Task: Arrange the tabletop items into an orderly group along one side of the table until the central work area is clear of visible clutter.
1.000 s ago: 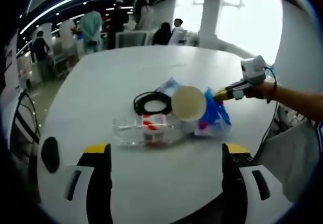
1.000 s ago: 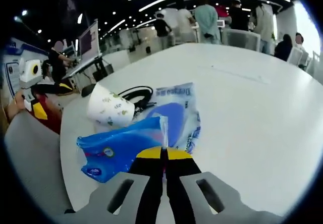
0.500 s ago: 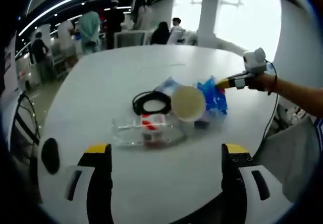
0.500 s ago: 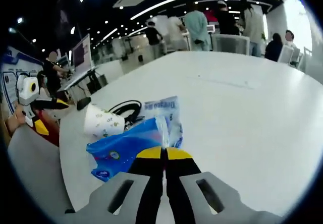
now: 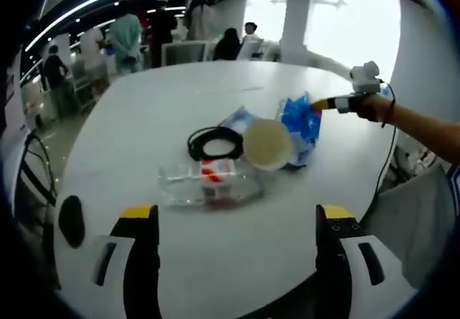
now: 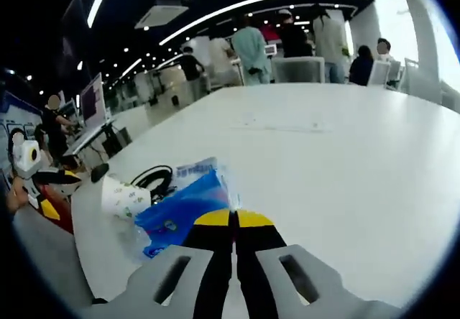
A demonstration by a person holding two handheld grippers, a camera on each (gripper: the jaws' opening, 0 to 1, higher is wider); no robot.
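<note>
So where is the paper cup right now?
In the left gripper view the paper cup lies on its side mid-table, between the coiled black cable and the blue packet.

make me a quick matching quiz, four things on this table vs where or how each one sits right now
Things:
1. blue packet
2. paper cup
3. black cable
4. clear plastic bottle

States:
A. coiled in a loop beside the cup
B. pinched in the right gripper
C. on its side, mouth toward the left gripper view
D. lying flat, nearest the left gripper

Pairs: 1-B, 2-C, 3-A, 4-D
</note>
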